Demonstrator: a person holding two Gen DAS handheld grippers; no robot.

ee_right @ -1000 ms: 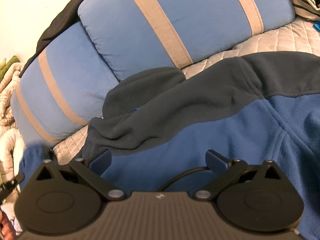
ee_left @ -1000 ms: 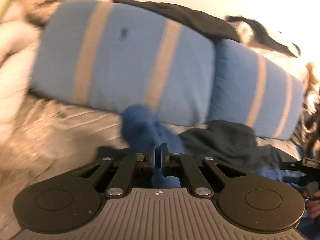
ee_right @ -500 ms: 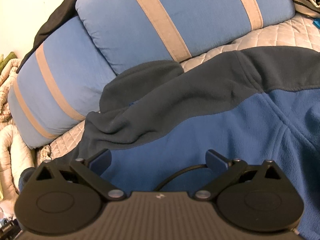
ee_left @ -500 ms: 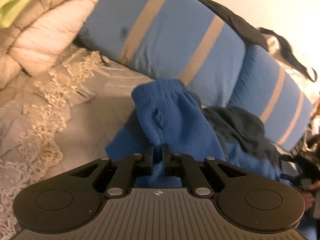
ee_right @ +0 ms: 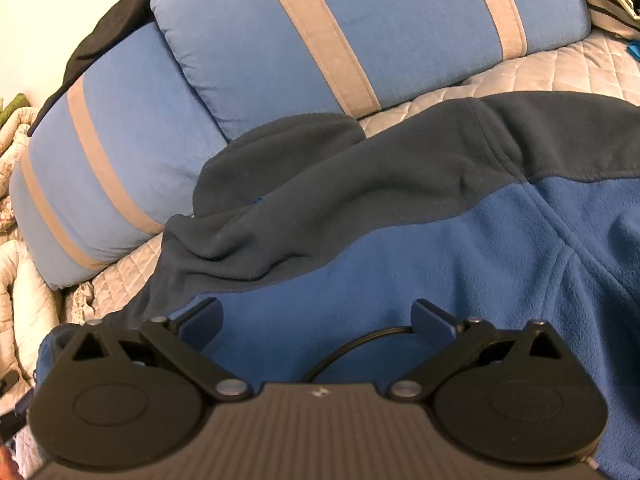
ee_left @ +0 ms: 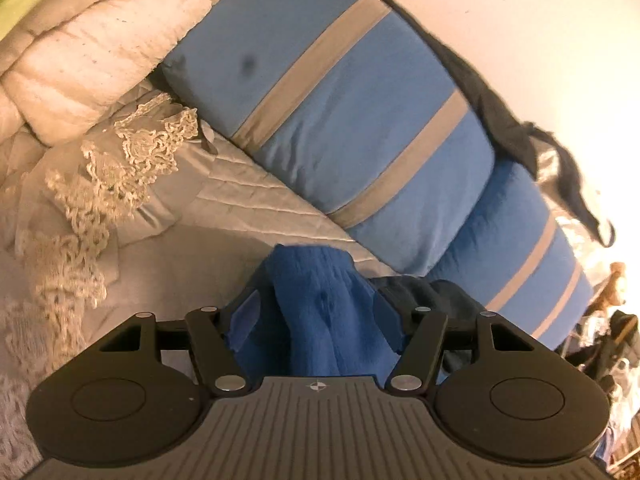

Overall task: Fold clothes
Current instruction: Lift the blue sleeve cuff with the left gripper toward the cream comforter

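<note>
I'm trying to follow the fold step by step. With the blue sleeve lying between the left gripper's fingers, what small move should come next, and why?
Probably draw the left gripper back off the blue sleeve. Its jaws are opening and the pads look clear of the fleece, so the sleeve seems released onto the quilted bedspread. The right gripper hangs open over the fleece jacket, holding nothing.

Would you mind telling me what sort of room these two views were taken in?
Most likely a bedroom, with the work done on a bed: a quilted bedspread covers the surface, two blue striped pillows lean against the wall, and a bundled cream comforter sits at one side.
</note>
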